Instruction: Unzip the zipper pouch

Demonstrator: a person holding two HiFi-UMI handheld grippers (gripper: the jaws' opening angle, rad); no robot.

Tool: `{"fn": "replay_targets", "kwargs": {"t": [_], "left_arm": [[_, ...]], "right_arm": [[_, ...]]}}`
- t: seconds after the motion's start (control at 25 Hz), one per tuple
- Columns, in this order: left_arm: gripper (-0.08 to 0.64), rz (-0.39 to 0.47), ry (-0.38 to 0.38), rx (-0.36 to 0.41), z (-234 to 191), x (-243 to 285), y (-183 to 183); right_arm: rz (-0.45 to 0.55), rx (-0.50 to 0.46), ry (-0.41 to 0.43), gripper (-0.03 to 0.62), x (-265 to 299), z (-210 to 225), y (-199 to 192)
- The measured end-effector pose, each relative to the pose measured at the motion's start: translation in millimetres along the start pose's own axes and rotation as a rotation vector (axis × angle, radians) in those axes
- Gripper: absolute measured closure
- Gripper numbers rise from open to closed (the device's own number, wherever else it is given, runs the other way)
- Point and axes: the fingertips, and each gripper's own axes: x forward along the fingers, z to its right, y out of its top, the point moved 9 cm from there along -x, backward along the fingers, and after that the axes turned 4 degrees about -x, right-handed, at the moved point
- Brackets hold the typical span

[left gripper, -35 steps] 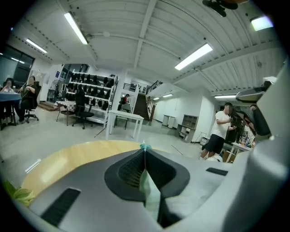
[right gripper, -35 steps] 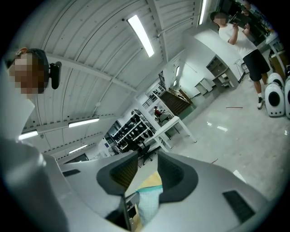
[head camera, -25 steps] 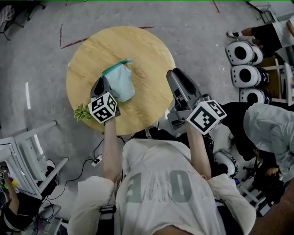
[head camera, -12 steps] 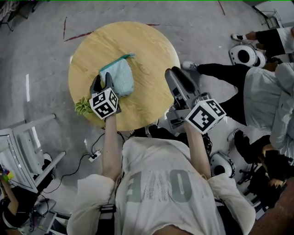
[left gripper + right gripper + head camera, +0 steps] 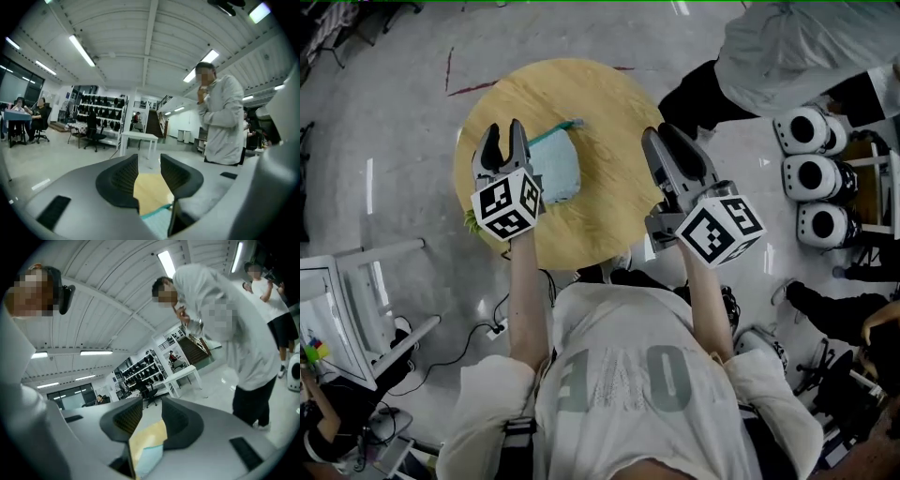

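A light teal zipper pouch lies on the round wooden table, its darker teal zipper edge facing away from me. My left gripper hovers at the pouch's left side, raised off it. Its jaws are opening and nothing is between them. In the left gripper view the left gripper shows only tabletop and a pouch corner through the gap. My right gripper hangs over the table's right edge, open and empty. The right gripper frames the pouch below it.
A person in a pale jacket stands just beyond the table at the upper right. White round machines line the floor at the right. A white metal frame and a cable lie on the floor at the lower left.
My left gripper has let go of the pouch, opened wide and lifted off to the pouch's left. A person has walked in behind the table. The right gripper stays put.
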Motion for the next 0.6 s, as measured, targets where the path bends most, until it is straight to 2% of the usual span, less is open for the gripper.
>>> {"fn": "replay_targets", "kwargs": {"t": [0.16,0.32,0.44,0.6], "left_arm": [[0.417,0.154,-0.041,0.059,26.8,-24.5,61.2],[0.470,0.288,-0.079,0.133,56.8,-55.0,108.5],[0.516,0.368,-0.094,0.187,70.4,-80.9,131.4],[0.528,0.420,-0.119,0.238,95.3,-112.1,144.0]], "right_arm": [[0.047,-0.131,-0.030,0.465,-4.0,-10.1,23.6],[0.103,-0.250,-0.042,0.481,-7.0,-17.5,41.5],[0.139,-0.313,-0.045,0.509,-6.5,-29.1,46.5],[0.177,-0.371,-0.057,0.533,-14.2,-37.8,53.9]]}}
